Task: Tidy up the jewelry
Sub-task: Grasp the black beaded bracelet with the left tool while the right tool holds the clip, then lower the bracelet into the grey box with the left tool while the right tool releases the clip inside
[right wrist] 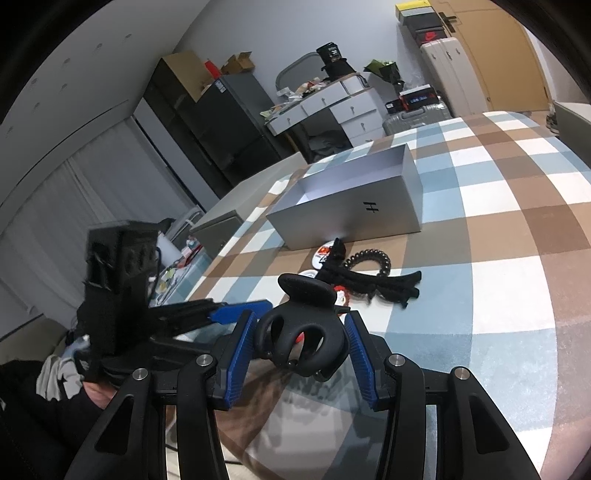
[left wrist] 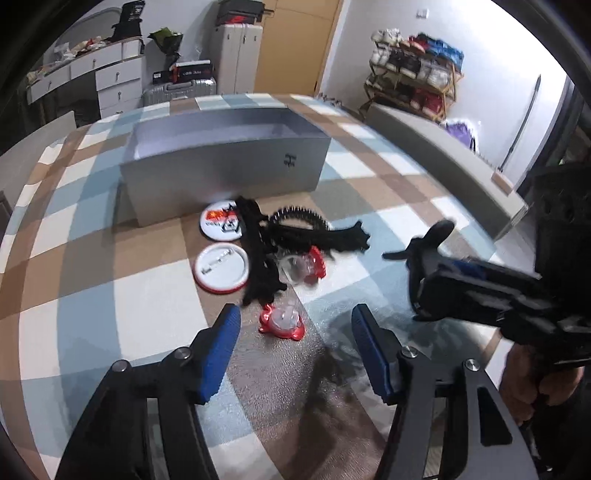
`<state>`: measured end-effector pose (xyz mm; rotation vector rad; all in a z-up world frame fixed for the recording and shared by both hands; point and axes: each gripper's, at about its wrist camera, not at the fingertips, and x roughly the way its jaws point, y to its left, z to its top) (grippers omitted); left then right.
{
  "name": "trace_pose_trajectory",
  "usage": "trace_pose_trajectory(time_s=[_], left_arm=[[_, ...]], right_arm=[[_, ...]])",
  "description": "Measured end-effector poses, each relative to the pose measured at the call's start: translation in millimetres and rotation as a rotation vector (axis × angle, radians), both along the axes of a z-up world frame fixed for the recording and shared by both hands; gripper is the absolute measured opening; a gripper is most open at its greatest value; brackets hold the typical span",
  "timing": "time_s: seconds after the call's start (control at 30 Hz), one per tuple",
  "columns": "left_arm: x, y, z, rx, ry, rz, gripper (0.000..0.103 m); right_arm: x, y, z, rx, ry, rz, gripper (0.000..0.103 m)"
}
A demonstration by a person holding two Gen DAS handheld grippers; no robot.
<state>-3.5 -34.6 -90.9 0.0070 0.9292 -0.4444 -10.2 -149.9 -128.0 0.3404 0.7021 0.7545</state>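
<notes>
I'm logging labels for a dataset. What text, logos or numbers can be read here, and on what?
"H": dark mark on the side of the grey box, also seen at.
Red swoosh logo, no words: shoebox on the cabinet.
Black-and-red box on the suitcase: white lettering, too blurred to read.
Round badge: red and black print, unreadable.
Black tub on the dresser: label too small to read.

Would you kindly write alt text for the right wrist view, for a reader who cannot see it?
The right gripper holds a black claw hair clip between its blue fingers above a checked tablecloth. Beyond lie black hair clips, a coiled hair tie and an open grey box; the left gripper shows at left.
</notes>
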Motion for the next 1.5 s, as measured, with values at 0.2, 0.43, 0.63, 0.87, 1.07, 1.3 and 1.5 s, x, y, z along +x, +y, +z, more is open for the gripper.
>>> trace_pose_trajectory(time_s=[0.2,0.43,0.63,0.87,1.07,1.3,1.5], left_arm=[[6,-2,-5,0.005,0.013,-0.003,0.015],[-1,-5,5,0.029,-0.006,-0.041,0.013],[-1,10,36,-0.018,-0.061,-0.026,0.013],[25,27,80,-0.038,-0.187,0.027,0.013],[66,35,89,-0.056,-0.216,0.061,0.013],[97,37,76,-0.060,-0.191,0.087,0.013],[123,42,57,-0.063,-0.135,0.134,0.013]], right_arm=[[0,-4,-2,0.004,0.005,-0.010,0.048],[4,-5,-2,0.010,0.010,-0.006,0.048],[18,-5,19,0.026,-0.037,0.006,0.048],[55,2,48,0.065,-0.080,0.037,0.048],[95,8,68,0.105,-0.094,0.058,0.048],[143,25,64,0.036,-0.049,0.066,0.048],[178,37,49,-0.041,0.015,0.057,0.048]])
